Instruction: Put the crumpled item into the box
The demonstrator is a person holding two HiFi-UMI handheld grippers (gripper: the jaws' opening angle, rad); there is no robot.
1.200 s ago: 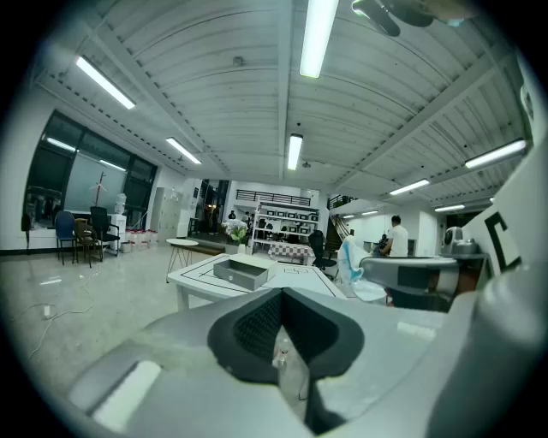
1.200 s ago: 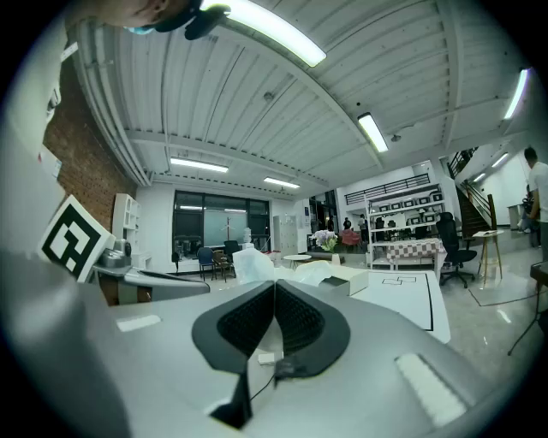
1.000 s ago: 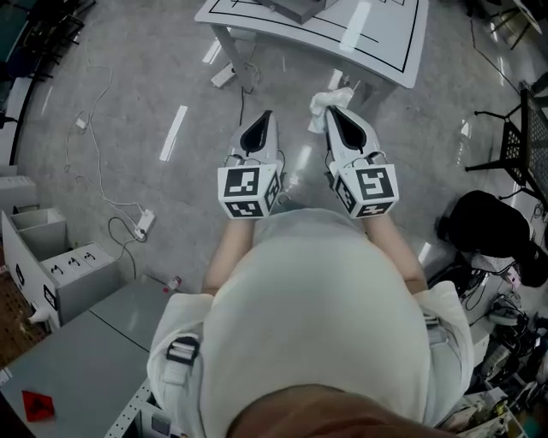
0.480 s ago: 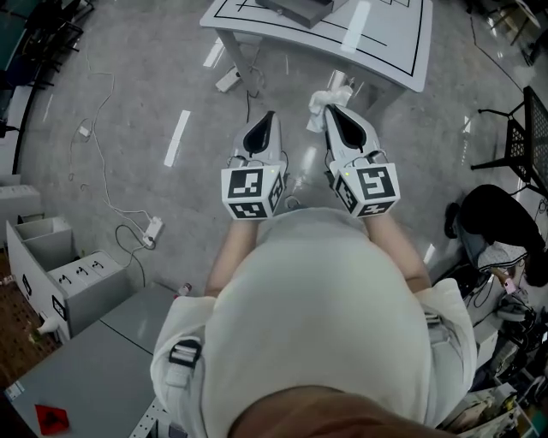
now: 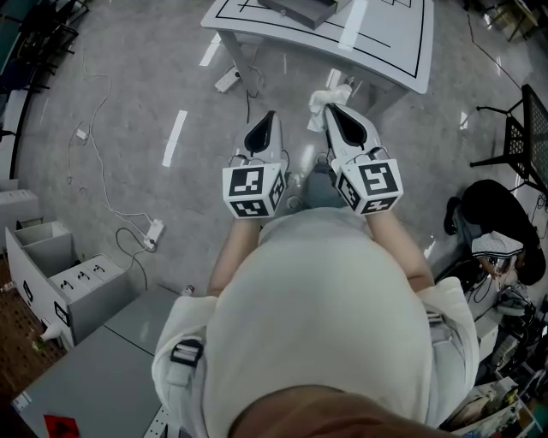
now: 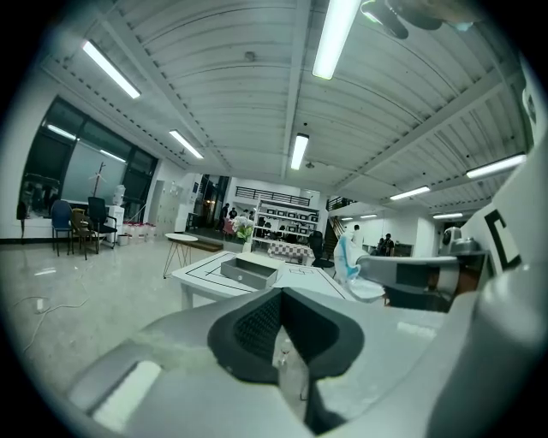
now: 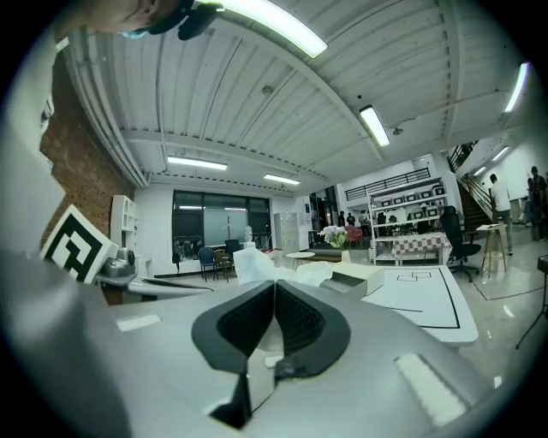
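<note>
The carry is under way, I'd say: the right hand-held gripper (image 5: pixel 330 108) is clenched on the crumpled item (image 5: pixel 324 100), a white wad sticking out past its tips, held in the air over the floor (image 5: pixel 154 77) just short of the surface (image 5: pixel 390 38). The left hand-held gripper (image 5: pixel 267 115) rides beside it with jaws pressed together and nothing between them. The box (image 5: pixel 298 8), a shallow grey tray, sits on the surface well ahead of both, and from here nothing looks to be in it, though its inside is mostly hidden. The next move, as I judge it, is a step forward and a reach over the near edge of the surface, bringing the wad above the box before the jaws let go; released too soon, it would land on the tabletop or the floor. Room is fair: the floor straight ahead is bare, cables (image 5: pixel 94 162) trail off to the left, and a chair (image 5: pixel 527 137) stands off to the right. The surface's front edge and leg (image 5: pixel 229 50) are what to mind when closing in.
</note>
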